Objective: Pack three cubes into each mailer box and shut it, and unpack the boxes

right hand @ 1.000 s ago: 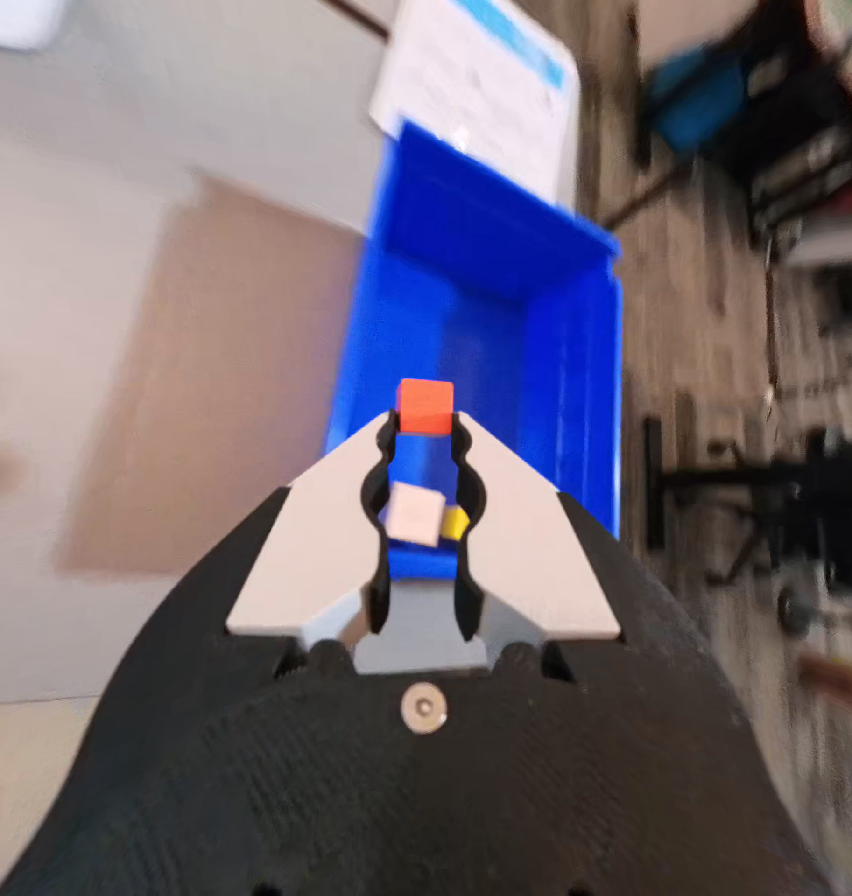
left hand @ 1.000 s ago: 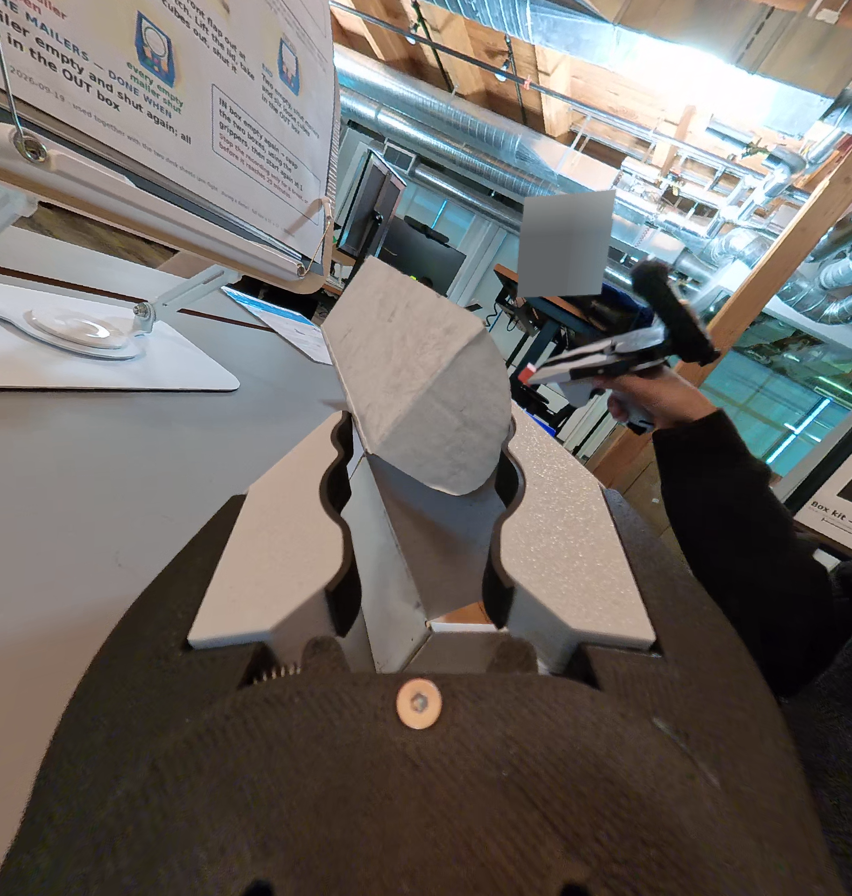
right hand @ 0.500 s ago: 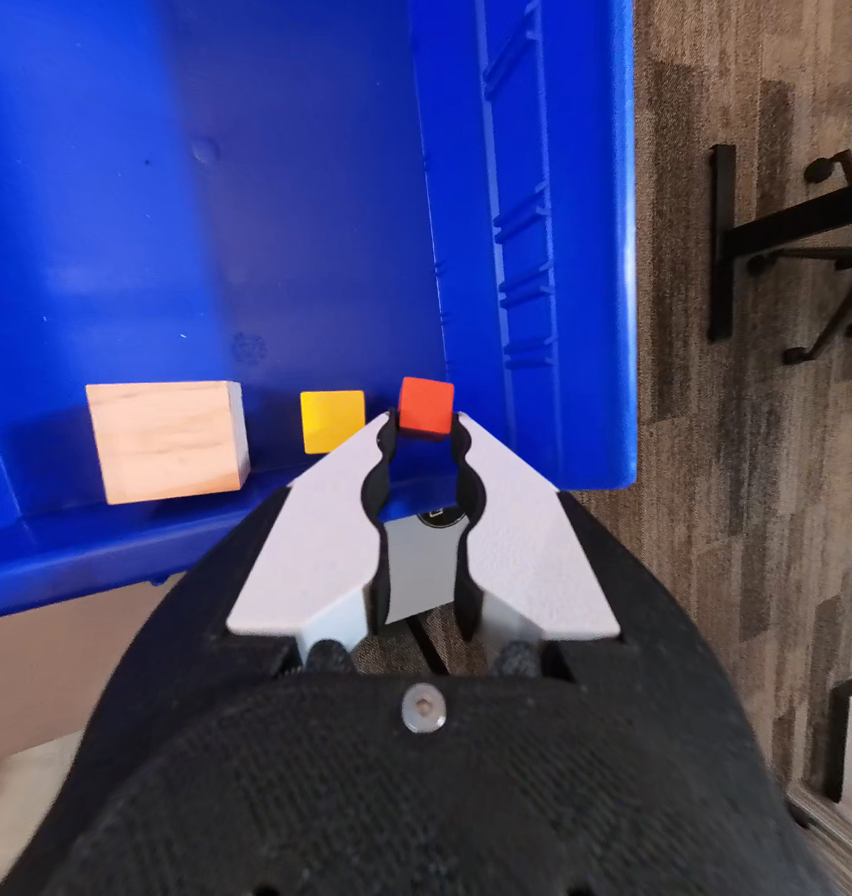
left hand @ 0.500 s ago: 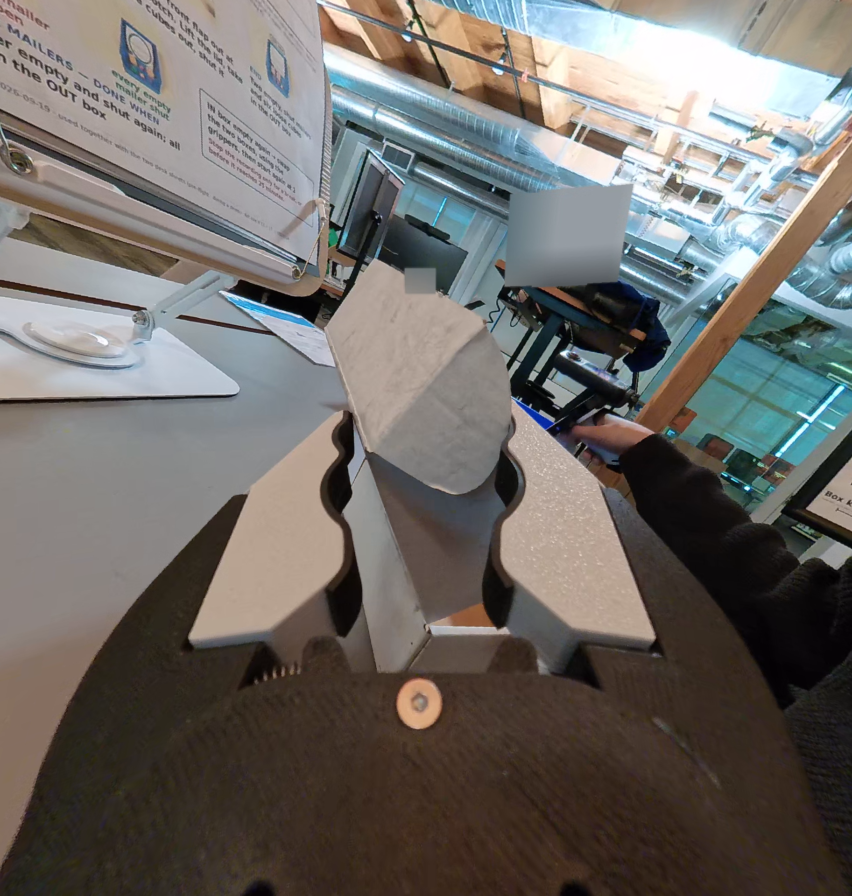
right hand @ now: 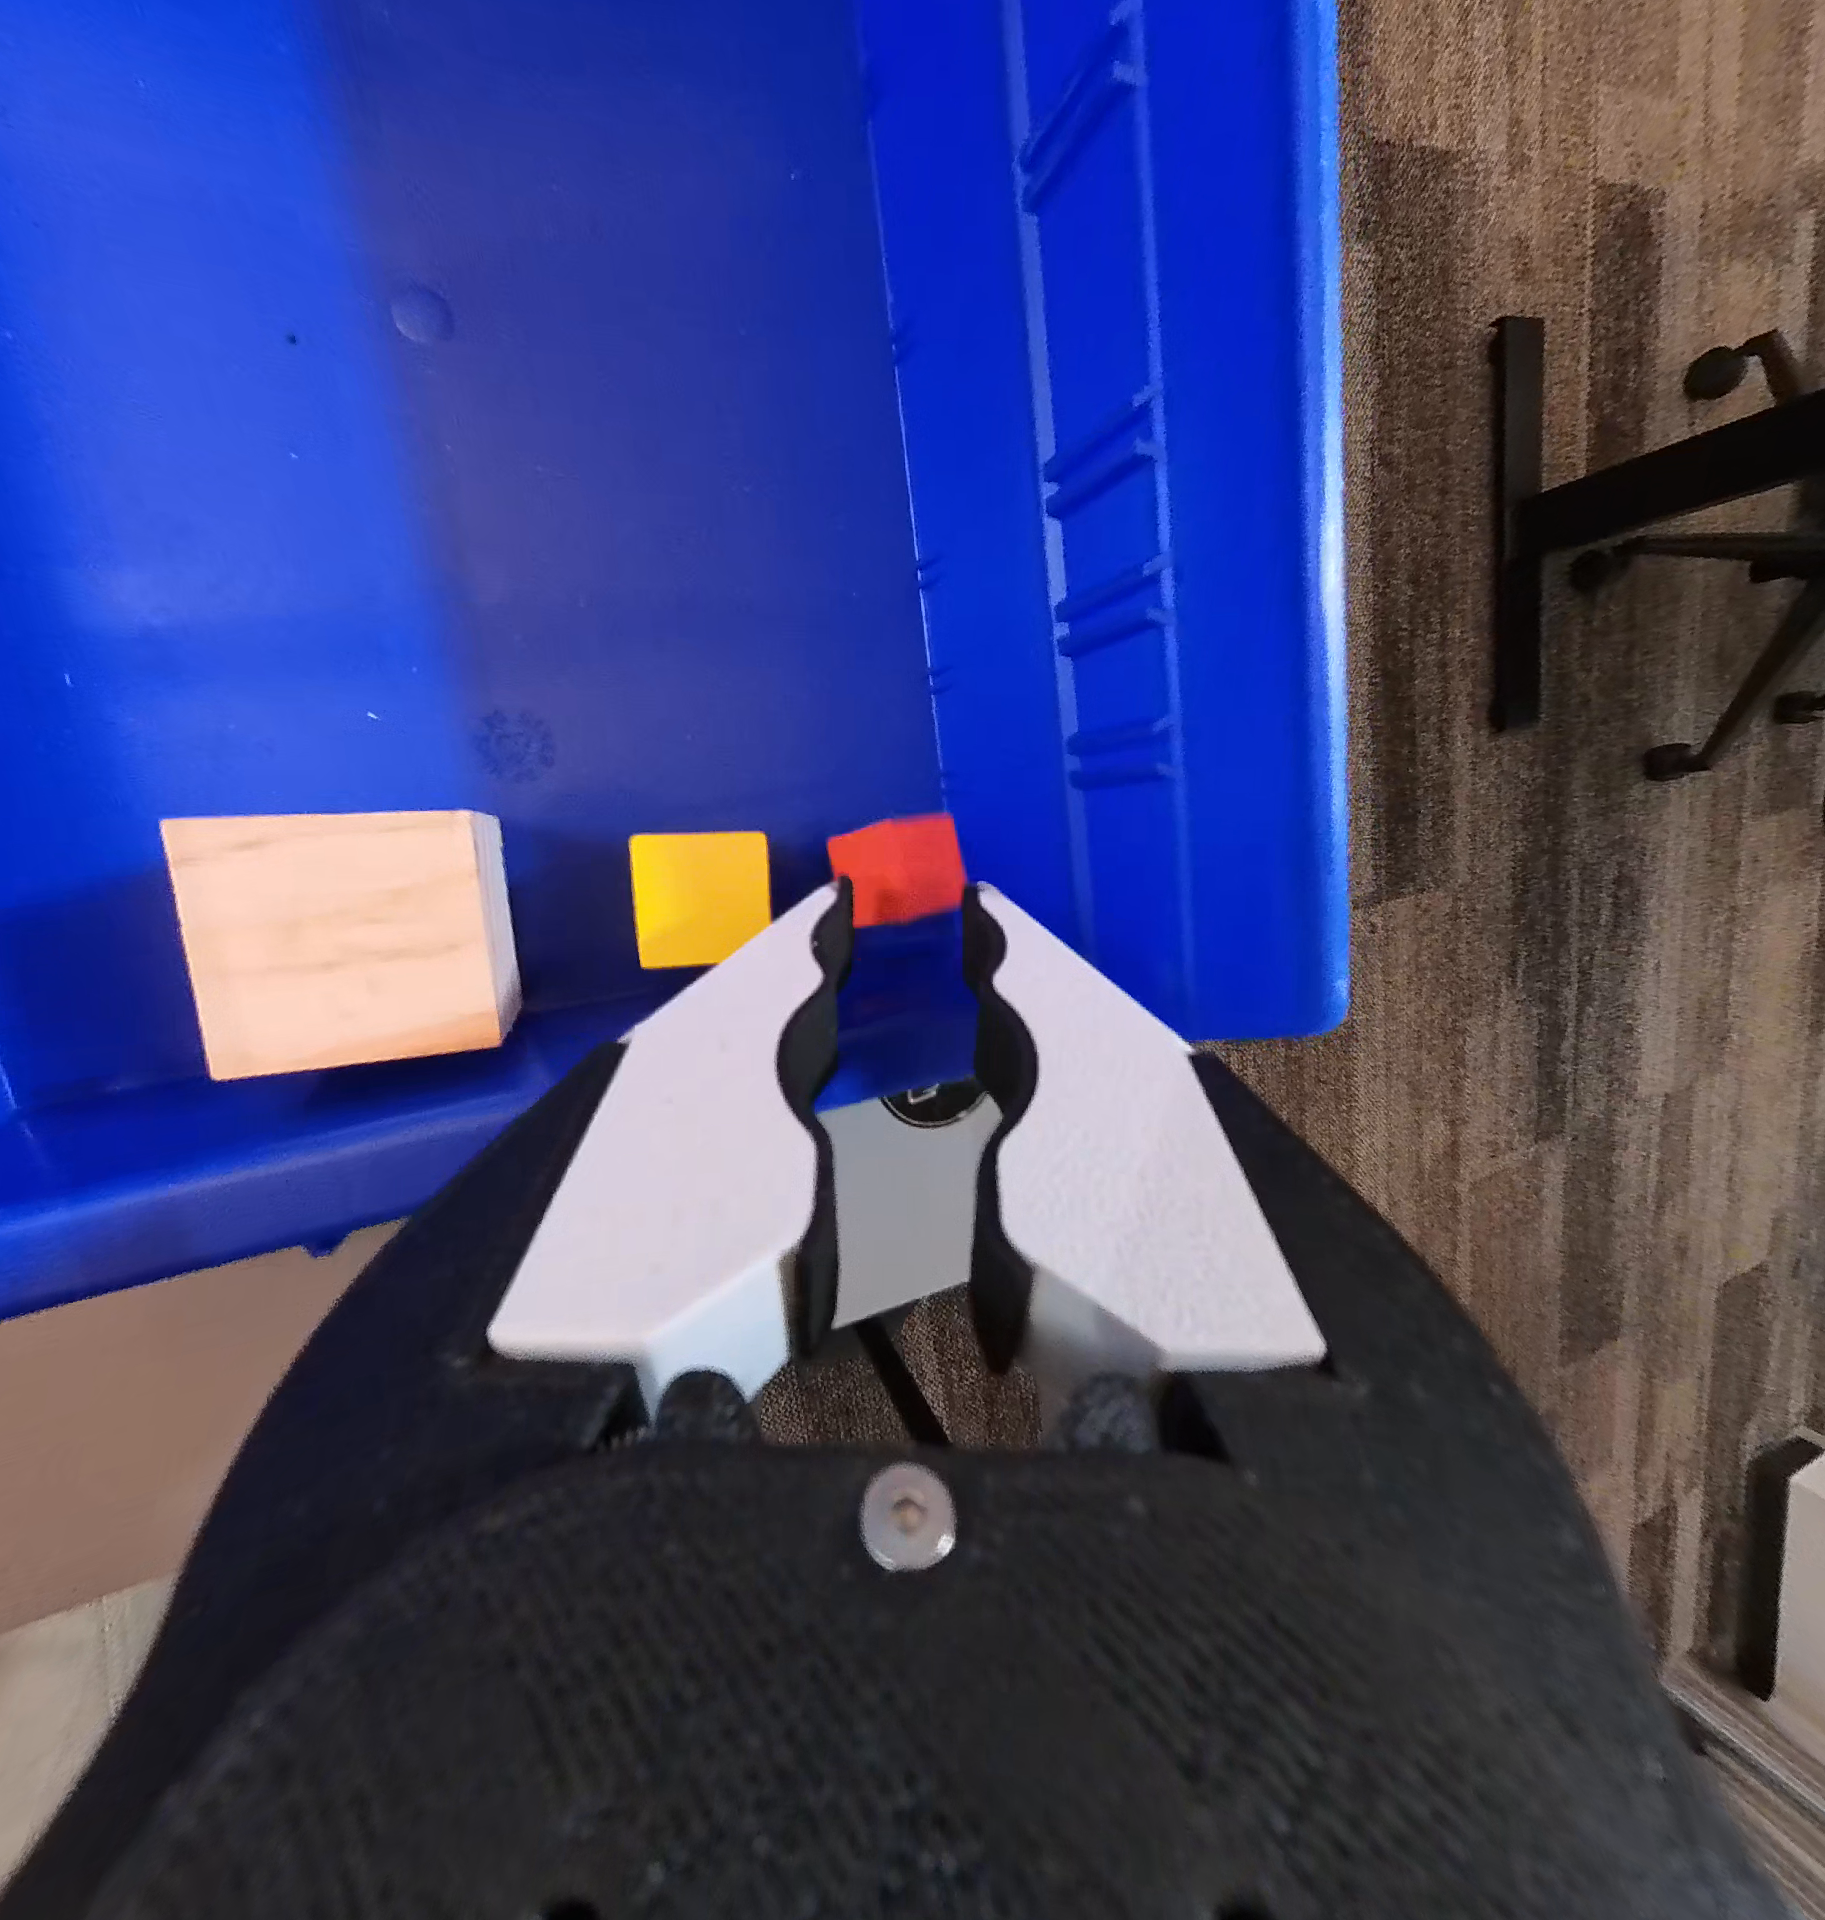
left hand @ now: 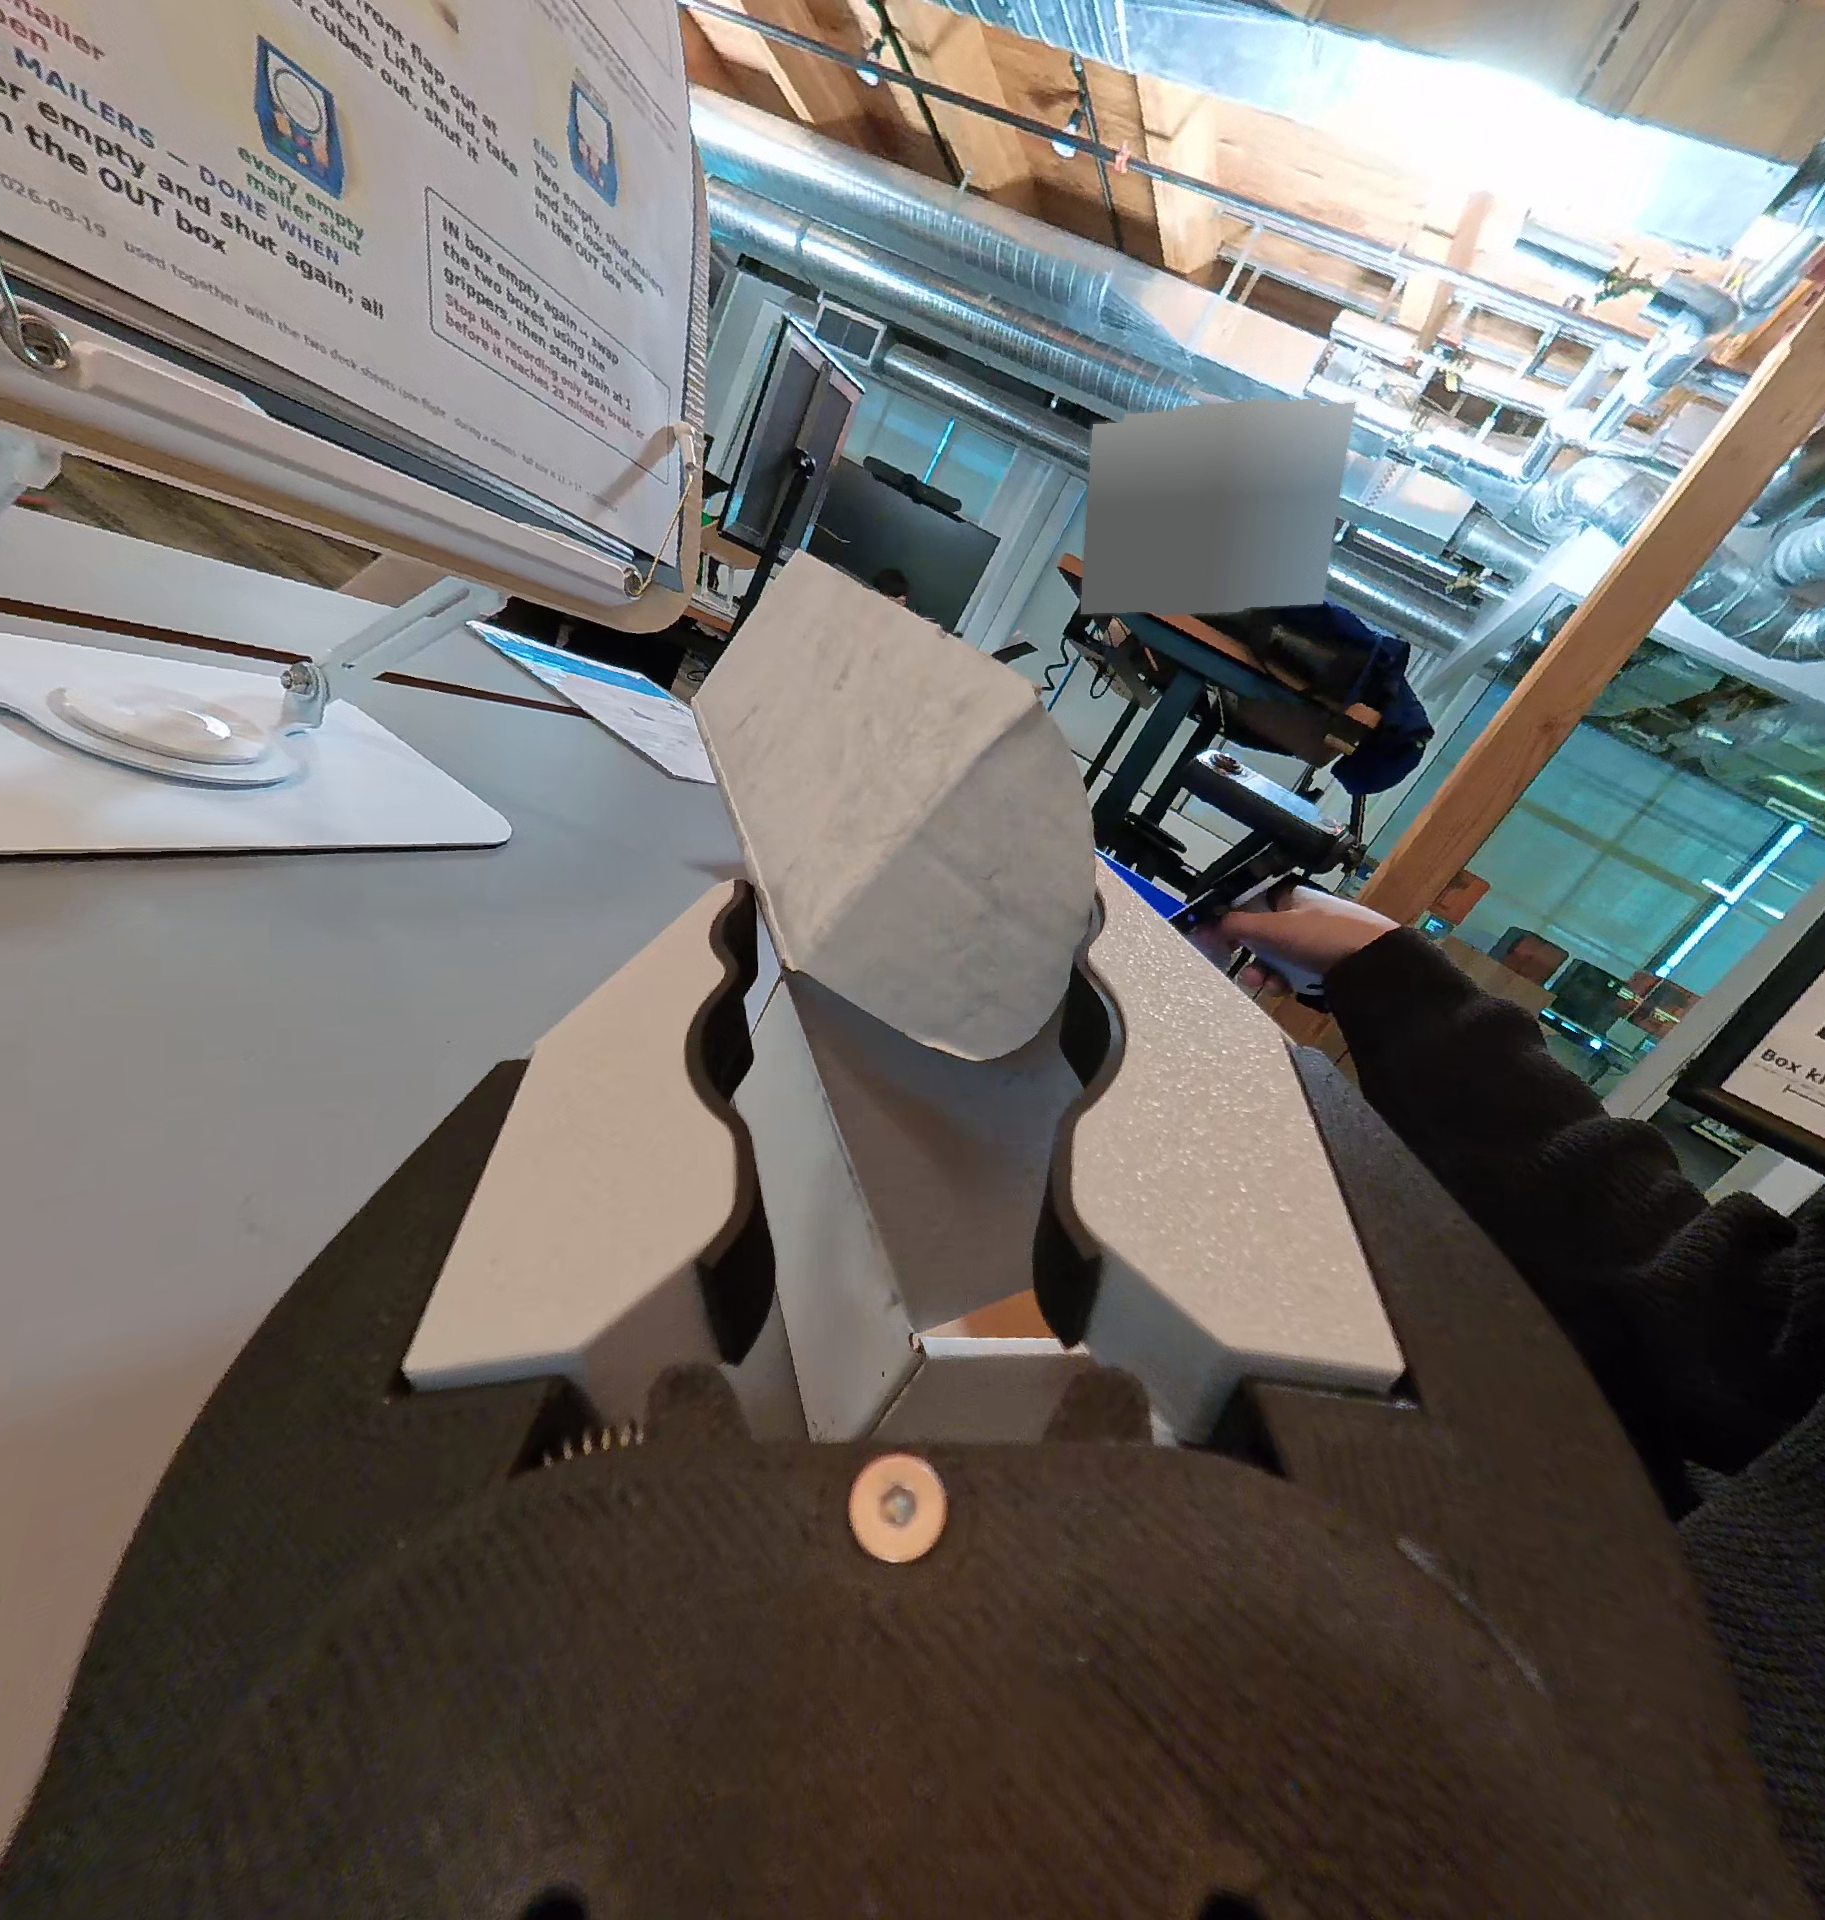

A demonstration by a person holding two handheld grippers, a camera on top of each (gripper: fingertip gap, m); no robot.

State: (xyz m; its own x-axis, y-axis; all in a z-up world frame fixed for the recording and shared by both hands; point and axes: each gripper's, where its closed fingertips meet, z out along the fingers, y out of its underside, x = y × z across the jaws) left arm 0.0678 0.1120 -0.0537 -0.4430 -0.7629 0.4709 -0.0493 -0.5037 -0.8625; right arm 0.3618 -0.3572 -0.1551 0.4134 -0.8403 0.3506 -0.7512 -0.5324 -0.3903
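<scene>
A grey counter (left hand: 212, 1039) lies under exposed ducts; the left claw (left hand: 913, 997) is clamped on a white mailer box (left hand: 887, 894) flap; the right claw (right hand: 903, 904), parted, frees a blurred red cube (right hand: 897, 868) in the blue bin (right hand: 1147, 520), right of a yellow cube (right hand: 698, 899) and wooden block (right hand: 336, 940).

Readable print stands on a white instruction sheet (left hand: 347, 208) clipped to a stand at far left, in black, green, red and blue lettering with a date line. A framed white sign (left hand: 1812, 1081) at right carries bold black words.
</scene>
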